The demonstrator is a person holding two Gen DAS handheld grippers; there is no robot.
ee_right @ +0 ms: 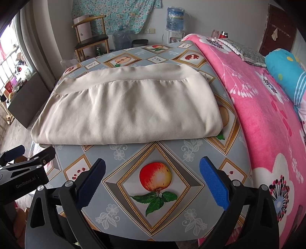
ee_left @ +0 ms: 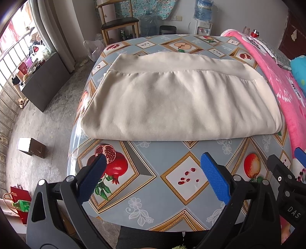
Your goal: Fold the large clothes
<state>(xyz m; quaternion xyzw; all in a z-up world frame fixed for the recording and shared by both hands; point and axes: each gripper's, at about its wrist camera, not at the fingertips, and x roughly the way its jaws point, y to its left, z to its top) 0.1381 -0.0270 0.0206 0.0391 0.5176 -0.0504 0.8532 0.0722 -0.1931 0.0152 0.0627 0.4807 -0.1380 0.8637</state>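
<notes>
A folded cream-coloured garment of soft fabric with a wide plain band along its far edge lay flat on the desk, which was covered in a grey-blue oilcloth printed with framed apples and pomegranates. The garment rested in the middle of the cloth, its near folded edge well short of both tools and its gathered seam running across below the band. The left gripper, black with blue textured pads, hovered over the near part of the desk with its jaws spread wide and nothing between them. The right gripper, of the same make, hung likewise above a printed apple, wide apart and empty. Each gripper showed at the edge of the other's view. A pink floral fleece blanket ran along the right side of the desk, just beside the garment. Beyond the desk stood a wooden chair with a dark seat and a water dispenser with a blue bottle.
</notes>
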